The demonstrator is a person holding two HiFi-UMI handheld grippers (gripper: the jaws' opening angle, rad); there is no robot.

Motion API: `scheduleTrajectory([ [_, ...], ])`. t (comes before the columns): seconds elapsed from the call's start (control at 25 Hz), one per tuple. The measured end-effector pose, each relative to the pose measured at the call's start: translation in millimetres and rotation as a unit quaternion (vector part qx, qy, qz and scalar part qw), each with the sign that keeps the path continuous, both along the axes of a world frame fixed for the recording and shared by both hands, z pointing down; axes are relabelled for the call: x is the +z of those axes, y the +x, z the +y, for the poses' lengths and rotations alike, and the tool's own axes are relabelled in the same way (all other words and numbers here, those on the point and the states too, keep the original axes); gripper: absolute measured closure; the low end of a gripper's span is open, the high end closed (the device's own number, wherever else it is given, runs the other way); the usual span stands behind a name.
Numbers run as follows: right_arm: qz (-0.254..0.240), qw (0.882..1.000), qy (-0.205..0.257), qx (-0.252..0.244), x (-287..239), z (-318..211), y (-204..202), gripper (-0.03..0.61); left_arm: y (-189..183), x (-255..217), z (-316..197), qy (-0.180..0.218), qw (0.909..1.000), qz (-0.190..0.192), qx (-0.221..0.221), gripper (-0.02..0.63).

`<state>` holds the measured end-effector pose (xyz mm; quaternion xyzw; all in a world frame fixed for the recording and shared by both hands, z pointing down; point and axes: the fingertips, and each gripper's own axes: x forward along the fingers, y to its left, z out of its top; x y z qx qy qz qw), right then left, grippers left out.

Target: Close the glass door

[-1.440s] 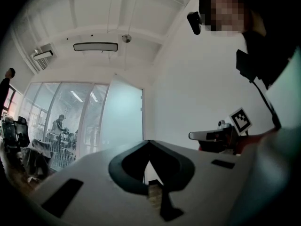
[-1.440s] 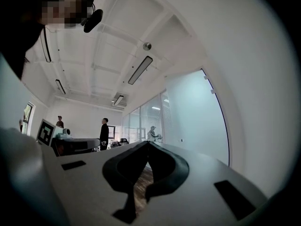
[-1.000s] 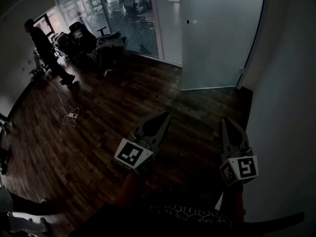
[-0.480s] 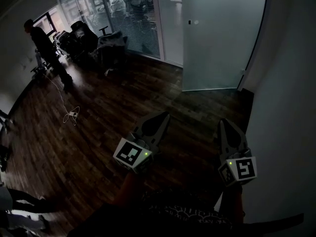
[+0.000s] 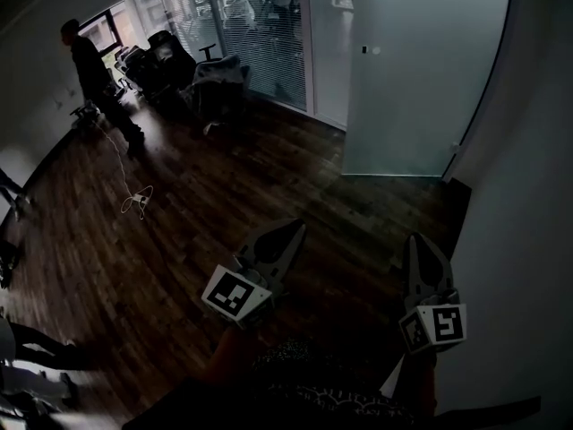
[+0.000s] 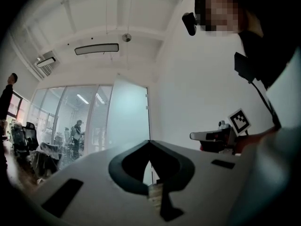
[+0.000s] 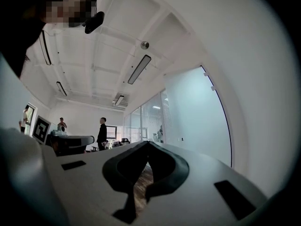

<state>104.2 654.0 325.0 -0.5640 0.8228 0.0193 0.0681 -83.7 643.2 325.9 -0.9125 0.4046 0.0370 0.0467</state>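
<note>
Claws closed tight on nothing: left claw (image 5: pixel 294 228) and right claw (image 5: pixel 417 240) hover above the wooden floor (image 5: pixel 224 195), well apart from the glass door (image 5: pixel 421 70).

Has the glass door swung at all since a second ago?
No. The glass door keeps its place against the glass partition beside it; both slid right in the head view together, so the camera shifted, not the door.
</note>
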Motion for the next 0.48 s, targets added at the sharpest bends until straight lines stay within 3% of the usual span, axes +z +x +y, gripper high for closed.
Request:
scheduleTrajectory([
  [0.48,0.006,1.000,0.001,0.024,-2.3,-103.9,-8.2,0.575,-5.5,-3.1,-116.2,0.006,0.9996,0.009,0.025,0.612],
])
